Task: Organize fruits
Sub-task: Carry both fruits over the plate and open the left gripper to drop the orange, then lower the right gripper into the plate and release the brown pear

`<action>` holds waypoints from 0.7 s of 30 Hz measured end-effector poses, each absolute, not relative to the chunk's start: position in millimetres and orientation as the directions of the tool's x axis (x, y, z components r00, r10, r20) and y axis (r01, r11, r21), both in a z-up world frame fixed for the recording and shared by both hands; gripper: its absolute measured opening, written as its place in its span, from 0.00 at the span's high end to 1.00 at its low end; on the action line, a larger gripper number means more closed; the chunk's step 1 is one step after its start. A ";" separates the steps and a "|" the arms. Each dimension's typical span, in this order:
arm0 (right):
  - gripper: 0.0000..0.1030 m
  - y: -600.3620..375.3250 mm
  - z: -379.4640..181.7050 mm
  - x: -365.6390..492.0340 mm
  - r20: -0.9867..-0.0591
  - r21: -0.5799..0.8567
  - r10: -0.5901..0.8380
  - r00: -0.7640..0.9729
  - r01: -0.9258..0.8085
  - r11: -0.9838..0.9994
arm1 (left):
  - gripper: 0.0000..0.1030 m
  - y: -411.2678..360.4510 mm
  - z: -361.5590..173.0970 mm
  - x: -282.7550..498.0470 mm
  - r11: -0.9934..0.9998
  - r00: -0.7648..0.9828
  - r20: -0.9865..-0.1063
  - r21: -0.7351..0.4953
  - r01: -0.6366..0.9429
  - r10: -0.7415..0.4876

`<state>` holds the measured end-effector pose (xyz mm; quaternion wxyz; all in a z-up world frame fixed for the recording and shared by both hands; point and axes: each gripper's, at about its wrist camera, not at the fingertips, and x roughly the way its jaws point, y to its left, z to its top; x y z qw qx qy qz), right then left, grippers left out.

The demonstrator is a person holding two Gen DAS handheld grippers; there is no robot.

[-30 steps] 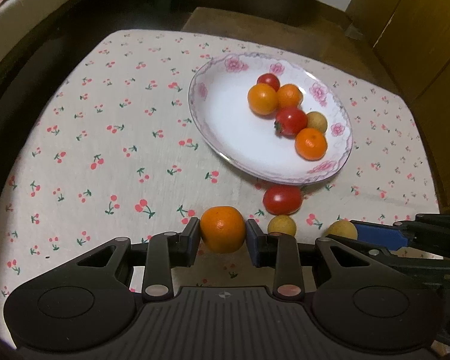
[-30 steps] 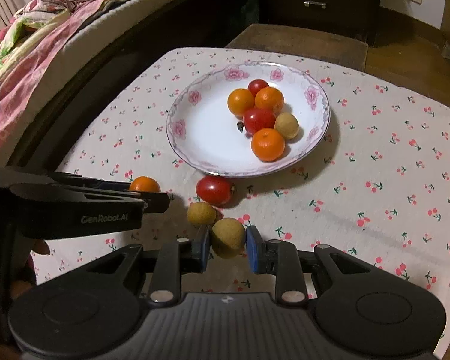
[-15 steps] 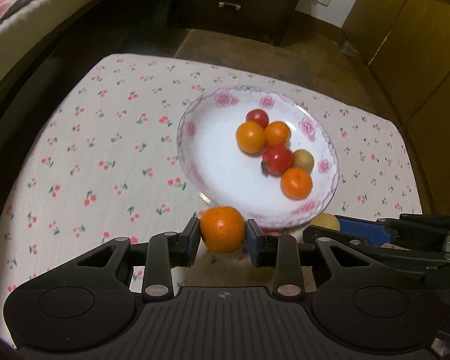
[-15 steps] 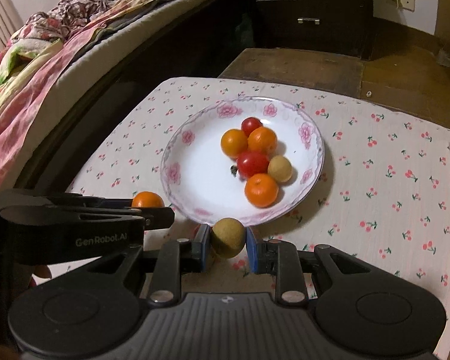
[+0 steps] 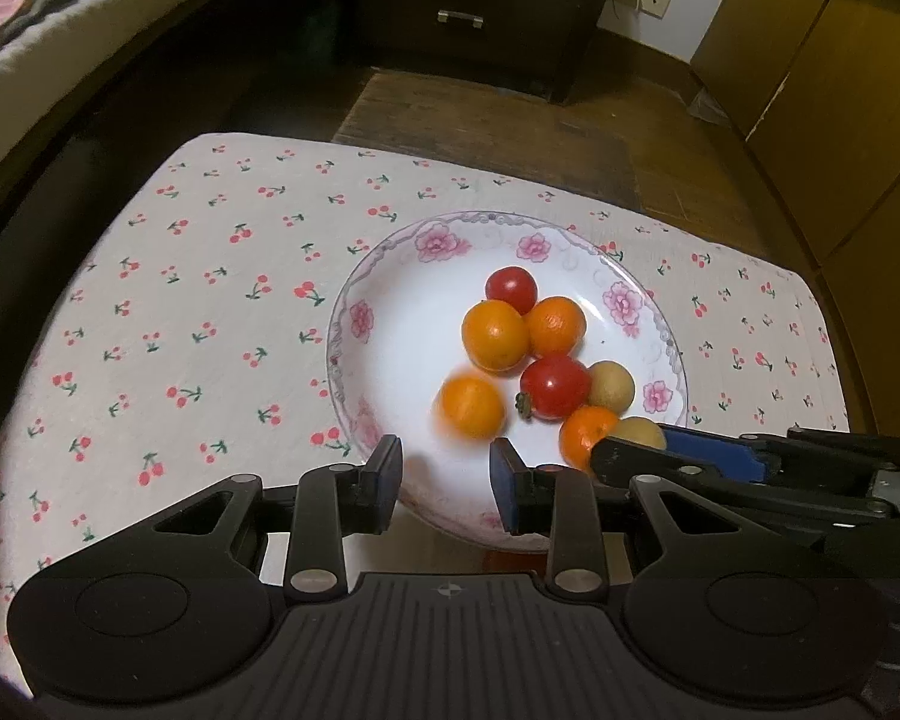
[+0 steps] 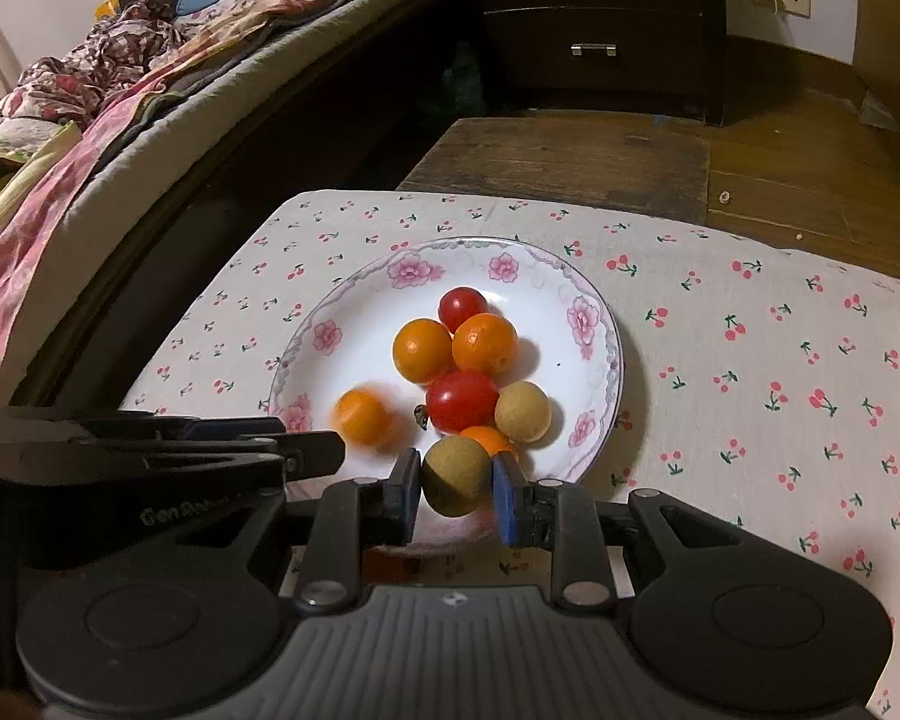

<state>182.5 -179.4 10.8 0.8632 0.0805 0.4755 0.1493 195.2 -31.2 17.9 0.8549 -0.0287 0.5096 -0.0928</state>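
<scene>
2 wrist cams share plate [image 5: 354, 324].

Warm, yellowish light is shining down on the plate [image 5: 354, 324], making it glow white. The room behind is staying dim. One orange [image 5: 471, 407] is looking smeared and blurry. Straight edges are bending near the corners, and the corners are going black.

White flower-rimmed plate [image 6: 594, 324] set on the cherry-print cloth, two cherry tomatoes, three small oranges and a tan round fruit clustered in it, a blurred orange [image 5: 471, 407] caught loose over the near side, another tan fruit [image 6: 455, 476] clamped above the near rim
</scene>
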 end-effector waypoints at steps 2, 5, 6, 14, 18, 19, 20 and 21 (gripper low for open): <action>0.75 -178.9 9.2 185.0 -0.797 0.281 0.333 0.505 -0.178 0.943 | 0.63 -31.0 17.0 196.3 0.982 0.464 -0.866 -0.142 0.127 -0.185; 0.75 -180.0 8.4 186.5 -0.796 0.281 0.328 0.508 -0.169 0.945 | 0.62 -29.3 16.4 196.7 0.982 0.462 -0.867 -0.147 0.121 -0.187; 0.75 -180.7 8.8 186.3 -0.795 0.280 0.326 0.512 -0.167 0.945 | 0.62 -29.4 16.6 196.4 0.982 0.462 -0.867 -0.148 0.121 -0.188; 0.74 -183.4 15.0 185.0 -0.785 0.267 0.310 0.537 -0.158 0.951 | 0.60 -30.0 22.1 192.8 0.980 0.468 -0.862 -0.154 0.127 -0.196; 0.74 -185.8 17.4 184.3 -0.780 0.267 0.304 0.548 -0.147 0.952 | 0.60 -30.0 22.4 192.4 0.980 0.467 -0.862 -0.155 0.127 -0.197; 0.74 -186.6 18.2 184.4 -0.777 0.269 0.304 0.551 -0.145 0.952 | 0.60 -29.8 22.5 192.2 0.979 0.467 -0.862 -0.156 0.127 -0.198; 0.74 -187.3 18.8 184.7 -0.776 0.273 0.307 0.551 -0.145 0.951 | 0.60 -29.8 22.5 192.0 0.979 0.466 -0.862 -0.157 0.127 -0.199; 0.74 -188.1 19.5 184.9 -0.776 0.274 0.306 0.552 -0.142 0.951 | 0.60 -29.8 22.5 191.9 0.979 0.466 -0.862 -0.158 0.127 -0.200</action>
